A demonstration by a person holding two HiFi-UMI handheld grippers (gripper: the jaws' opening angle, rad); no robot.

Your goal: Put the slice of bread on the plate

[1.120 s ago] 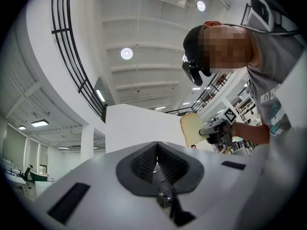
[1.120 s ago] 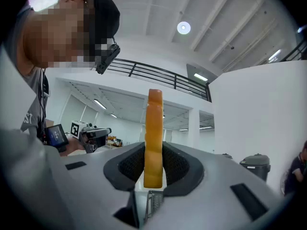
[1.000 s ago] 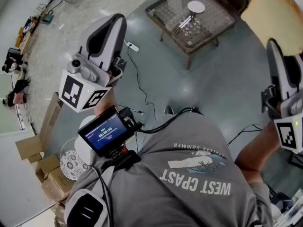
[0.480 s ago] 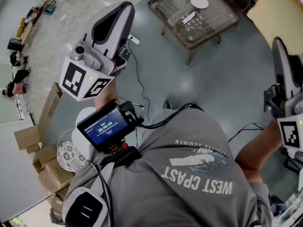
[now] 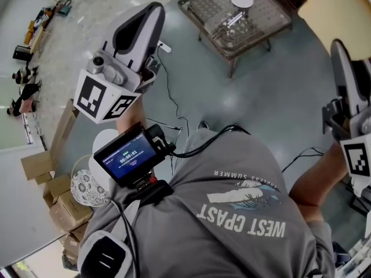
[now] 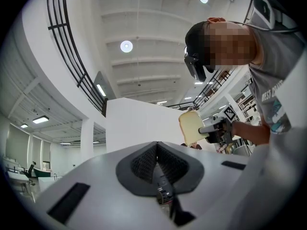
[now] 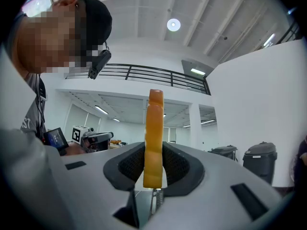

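My right gripper is shut on a slice of bread, held up at the head view's top right. In the right gripper view the bread stands edge-on between the pads, with the right gripper clamped on its lower part. In the left gripper view the bread shows face-on in the distance. My left gripper is raised at the left, and its jaws are shut with nothing in them. A small white plate lies on a low table far ahead, away from both grippers.
The table has a see-through top with shiny metal items beside the plate. Cables run across the grey floor. Cardboard boxes and a patterned round thing sit at the lower left. Dark bins stand at the right.
Both grippers have drifted slightly, the left one a little up and right in the head view. The bread stays clamped in the right gripper.
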